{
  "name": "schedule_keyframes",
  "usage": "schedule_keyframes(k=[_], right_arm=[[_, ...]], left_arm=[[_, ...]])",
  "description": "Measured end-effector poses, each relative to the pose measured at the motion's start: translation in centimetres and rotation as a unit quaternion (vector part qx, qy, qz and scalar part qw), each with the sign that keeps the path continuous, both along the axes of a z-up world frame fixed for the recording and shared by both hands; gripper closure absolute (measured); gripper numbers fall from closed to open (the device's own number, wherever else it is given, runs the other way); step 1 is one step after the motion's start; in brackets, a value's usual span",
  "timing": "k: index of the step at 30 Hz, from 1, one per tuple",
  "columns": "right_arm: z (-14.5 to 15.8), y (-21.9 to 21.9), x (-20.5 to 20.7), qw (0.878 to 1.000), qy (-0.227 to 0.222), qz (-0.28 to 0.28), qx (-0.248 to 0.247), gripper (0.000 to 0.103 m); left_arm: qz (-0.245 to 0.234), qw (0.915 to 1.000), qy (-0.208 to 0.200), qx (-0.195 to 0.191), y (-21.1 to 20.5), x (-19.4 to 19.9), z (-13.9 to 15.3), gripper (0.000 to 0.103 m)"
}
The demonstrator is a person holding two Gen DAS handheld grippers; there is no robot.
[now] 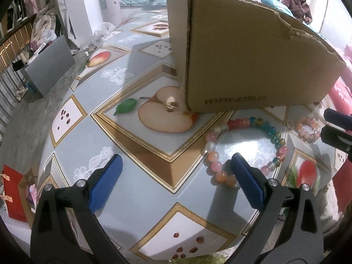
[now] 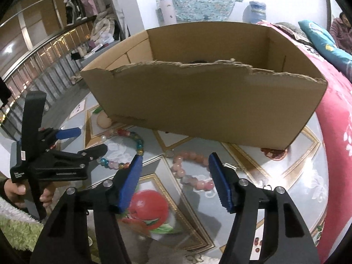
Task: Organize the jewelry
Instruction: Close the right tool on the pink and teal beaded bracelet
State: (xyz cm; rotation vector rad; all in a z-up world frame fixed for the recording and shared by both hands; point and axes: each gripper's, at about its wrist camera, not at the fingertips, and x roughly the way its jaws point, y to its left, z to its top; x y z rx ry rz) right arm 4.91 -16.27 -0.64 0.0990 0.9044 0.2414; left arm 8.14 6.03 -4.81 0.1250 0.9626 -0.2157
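A multicoloured bead bracelet lies on the fruit-patterned tablecloth in front of an open cardboard box. It also shows in the right wrist view. My left gripper is open and empty, its right finger just over the bracelet's near side. A pink bead bracelet lies further right, in front of the box; it shows small in the left wrist view. My right gripper is open and empty, hovering just over the pink bracelet. The left gripper appears at the left of the right wrist view.
The table's left edge drops to a concrete floor with a grey board. A red patterned blanket lies right of the box. A person sits at the far right. Shelves and clothes stand at the back left.
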Motion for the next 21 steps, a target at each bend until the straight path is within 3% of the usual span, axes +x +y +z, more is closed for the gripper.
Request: schedule_keyframes(k=[7, 11, 14, 16, 21], right_arm=[[-1.1, 0.9, 1.7, 0.996, 0.052, 0.024, 0.066, 0.064], [-1.3, 2.8, 2.7, 0.996, 0.059, 0.047, 0.051, 0.068], [-1.4, 3.8, 3.2, 0.995, 0.062, 0.059, 0.042, 0.071], [-1.5, 4.2, 3.5, 0.996, 0.063, 0.064, 0.029, 0.073], [-2.2, 4.9, 4.1, 0.995, 0.074, 0.061, 0.011, 0.078]], left_arm=[[-0.007, 1.0000, -0.006, 0.000, -0.2, -0.4, -0.1, 0.008], [-0.011, 0.9998, -0.017, -0.009, 0.2, -0.7, 0.5, 0.008], [-0.017, 0.9975, -0.037, -0.057, 0.9, -1.5, 1.7, 0.008], [-0.024, 0.9964, -0.045, -0.068, 0.9, -1.7, 2.1, 0.009], [-0.059, 0.9952, -0.046, -0.064, -0.4, -1.6, 2.3, 0.038]])
